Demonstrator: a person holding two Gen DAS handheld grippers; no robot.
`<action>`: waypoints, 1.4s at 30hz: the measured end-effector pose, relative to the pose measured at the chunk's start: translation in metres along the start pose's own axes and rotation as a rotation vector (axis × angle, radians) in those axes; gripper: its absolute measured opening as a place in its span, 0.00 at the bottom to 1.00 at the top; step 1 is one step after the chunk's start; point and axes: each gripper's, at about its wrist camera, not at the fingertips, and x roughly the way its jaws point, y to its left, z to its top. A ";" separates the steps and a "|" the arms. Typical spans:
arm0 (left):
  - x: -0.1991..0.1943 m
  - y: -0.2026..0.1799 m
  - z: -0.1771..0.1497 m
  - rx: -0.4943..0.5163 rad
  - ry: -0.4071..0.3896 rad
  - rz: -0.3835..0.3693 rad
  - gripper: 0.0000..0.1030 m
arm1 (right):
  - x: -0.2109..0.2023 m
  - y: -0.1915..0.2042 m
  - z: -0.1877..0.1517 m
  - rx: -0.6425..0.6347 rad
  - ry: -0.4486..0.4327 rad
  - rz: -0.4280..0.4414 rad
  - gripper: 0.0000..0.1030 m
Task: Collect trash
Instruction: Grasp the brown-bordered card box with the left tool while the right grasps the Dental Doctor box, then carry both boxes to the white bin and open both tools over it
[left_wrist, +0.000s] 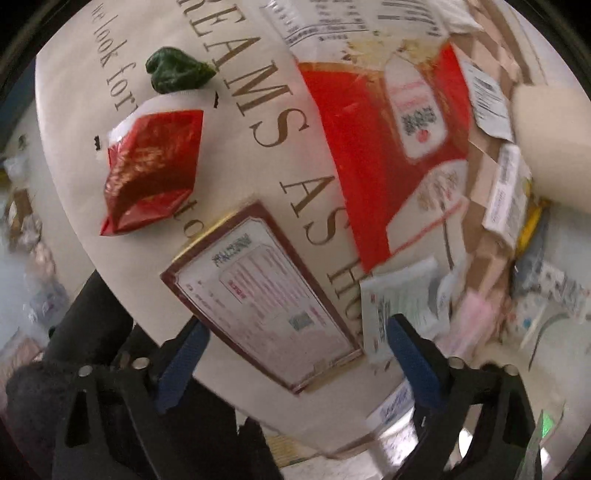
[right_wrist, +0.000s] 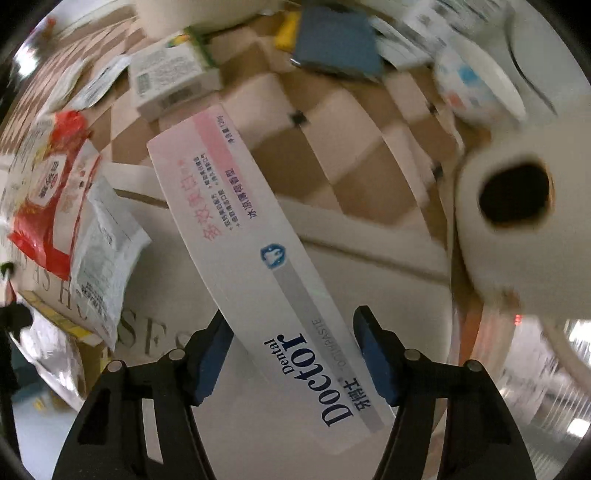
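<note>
In the left wrist view my left gripper (left_wrist: 295, 343) is open, its blue pads either side of a flat box with a dark red border (left_wrist: 258, 295) that lies on a cream printed bag (left_wrist: 258, 140). A red foil packet (left_wrist: 151, 173) and a crumpled green wrapper (left_wrist: 177, 70) lie farther left on the bag. A large red and white package (left_wrist: 369, 147) lies to the right. In the right wrist view my right gripper (right_wrist: 291, 350) has its pads against the sides of a long white toothpaste box (right_wrist: 255, 266); the box points up and left.
A toilet paper roll (right_wrist: 517, 221) is close on the right, a paper cup (right_wrist: 476, 81) behind it. Small white boxes (right_wrist: 173, 77), a blue item (right_wrist: 336, 44), a white sachet (right_wrist: 103, 254) and a red wrapper (right_wrist: 51, 184) lie on the checkered surface (right_wrist: 332, 147).
</note>
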 end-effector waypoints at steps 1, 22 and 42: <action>0.004 -0.002 0.001 -0.009 -0.007 0.018 0.76 | -0.001 -0.005 -0.004 0.022 0.001 0.011 0.65; 0.002 -0.044 -0.040 0.651 -0.223 0.390 0.54 | 0.034 -0.049 -0.037 0.028 0.073 0.100 0.68; -0.116 -0.062 -0.111 0.806 -0.596 0.422 0.54 | -0.004 -0.016 -0.057 0.057 -0.140 0.117 0.50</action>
